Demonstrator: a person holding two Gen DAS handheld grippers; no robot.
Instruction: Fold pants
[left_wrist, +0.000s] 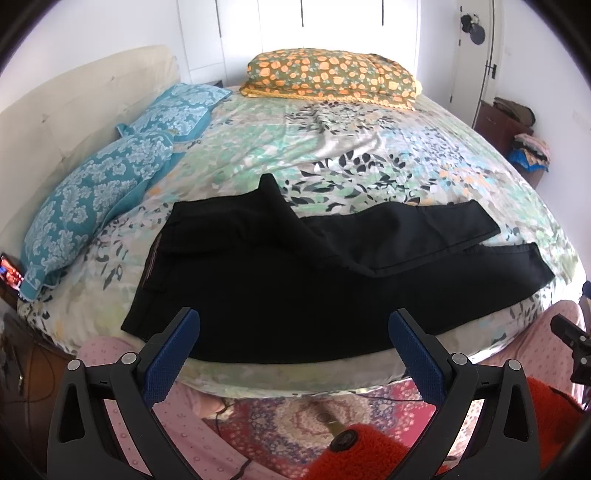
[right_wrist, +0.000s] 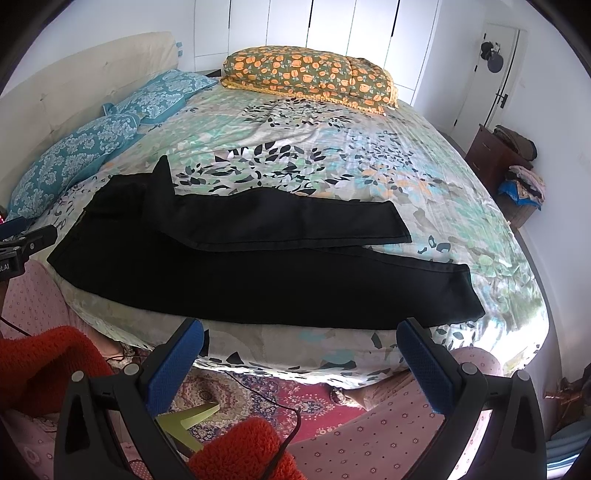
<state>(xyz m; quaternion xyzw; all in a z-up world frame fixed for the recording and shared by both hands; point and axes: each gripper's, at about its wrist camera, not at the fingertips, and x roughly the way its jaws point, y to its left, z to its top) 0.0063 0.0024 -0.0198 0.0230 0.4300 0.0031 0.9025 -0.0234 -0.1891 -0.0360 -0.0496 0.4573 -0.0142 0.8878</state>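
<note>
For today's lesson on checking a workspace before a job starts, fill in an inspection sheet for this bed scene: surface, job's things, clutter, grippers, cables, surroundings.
Surface: bed with floral sheet, lightly wrinkled.
Job's things: black pants lying flat along the near edge, legs pointing right, far leg angled over the near one.
Clutter: two blue pillows, folded orange-flowered quilt.
Grippers: left gripper open, empty; right gripper open, empty; both short of the pants.
Cables: black cable on the patterned rug.
Surroundings: headboard, white wardrobe, door, clothes pile.

Only one fragment was readable — white letters ".AI", cut off at the frame edge, on the black plastic left tool (right_wrist: 22, 254) in the right wrist view.
</note>
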